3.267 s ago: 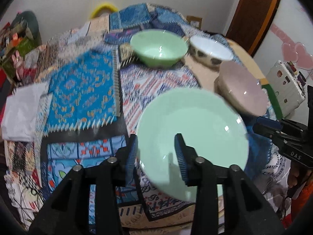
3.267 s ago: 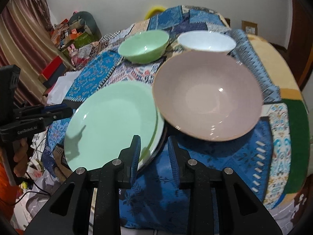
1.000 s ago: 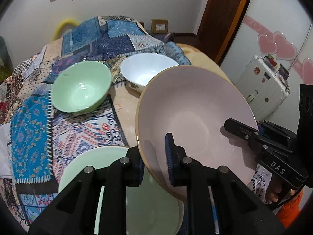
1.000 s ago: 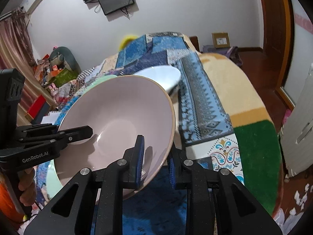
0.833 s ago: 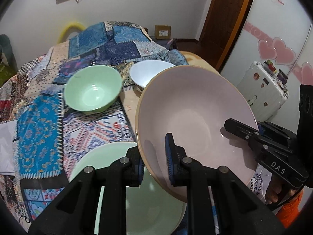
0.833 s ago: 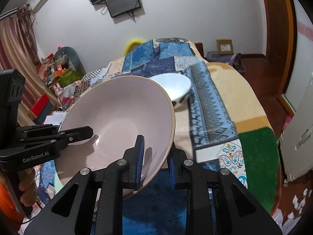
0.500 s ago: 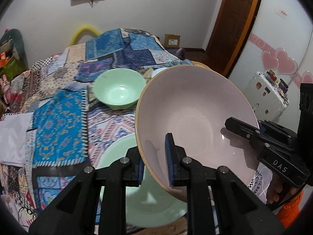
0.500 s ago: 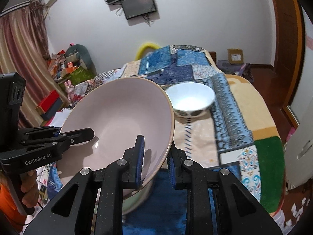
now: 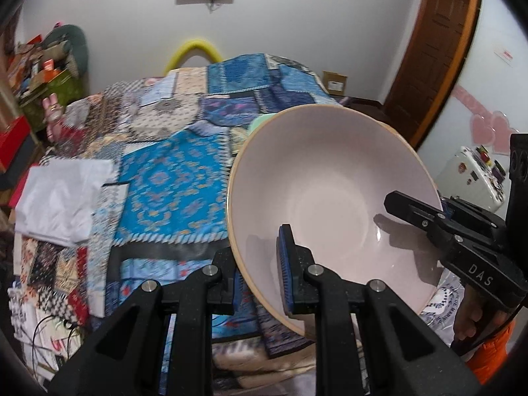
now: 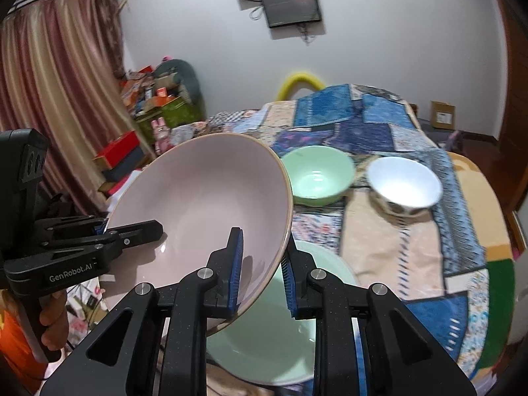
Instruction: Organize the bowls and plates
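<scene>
Pink bowl (image 10: 198,204) up in the air, tipped on a slant, pinched at two spots on opposite sides of the rim. Going left to right in the right wrist view:

Far left, striped curtain (image 10: 59,82), nothing to do with the job. Below that, a hand (image 10: 54,323) wrapped round the handle of the left gripper (image 10: 132,231). Clenched on the bowl's left rim, one finger lying inside the bowl, the other tucked behind the wall and out of sight from here. Clearer in the left wrist view: blue pad pressed flat on the inner wall, rim squeezed between both sides.

Middle, the bowl itself, clear of everything underneath. Probably carried two-handed because wide, glossy and shallow-walled; a single pinch on a slick rim like that would likely let it swing or slip out.

Next, right gripper (image 10: 262,270), also clamped on the rim, nearer edge this time, one pad inside and one outside. No gap visible either side.

Straight under that, green plate (image 10: 264,340) flat on the patchwork cloth (image 10: 412,231), partly hidden by the bowl. Looks like plates go in one spot and bowls in another, so guessing the pink one gets set down somewhere near its own kind.

Further right and further back, green bowl (image 10: 316,175), then white bowl (image 10: 404,181) just beside, both upright and apart from each other. Likely the bowl corner. Worth levelling out before lowering, otherwise a rim-first landing and a wobble.
</scene>
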`<control>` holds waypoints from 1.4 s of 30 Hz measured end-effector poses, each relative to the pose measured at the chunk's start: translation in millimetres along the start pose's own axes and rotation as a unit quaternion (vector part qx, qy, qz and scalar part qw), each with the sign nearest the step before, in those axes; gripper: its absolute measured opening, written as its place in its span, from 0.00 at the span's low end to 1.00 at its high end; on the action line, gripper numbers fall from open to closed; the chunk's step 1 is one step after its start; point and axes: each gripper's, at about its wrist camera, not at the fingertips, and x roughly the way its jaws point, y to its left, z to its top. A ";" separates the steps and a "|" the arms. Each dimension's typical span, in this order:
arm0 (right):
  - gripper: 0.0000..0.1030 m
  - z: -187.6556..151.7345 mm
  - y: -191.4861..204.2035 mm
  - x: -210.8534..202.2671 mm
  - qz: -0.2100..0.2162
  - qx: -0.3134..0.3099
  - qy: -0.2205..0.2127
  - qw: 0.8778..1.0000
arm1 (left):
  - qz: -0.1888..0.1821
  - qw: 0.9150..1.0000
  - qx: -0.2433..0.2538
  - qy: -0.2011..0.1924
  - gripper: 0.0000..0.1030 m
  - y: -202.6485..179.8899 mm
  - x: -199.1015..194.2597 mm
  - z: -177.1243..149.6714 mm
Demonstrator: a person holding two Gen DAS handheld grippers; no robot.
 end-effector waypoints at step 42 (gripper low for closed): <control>0.20 -37.0 81.0 161.6 0.042 -0.059 0.187 0.980 | 0.023 0.986 -0.128 0.102 0.18 153.3 84.8 -80.1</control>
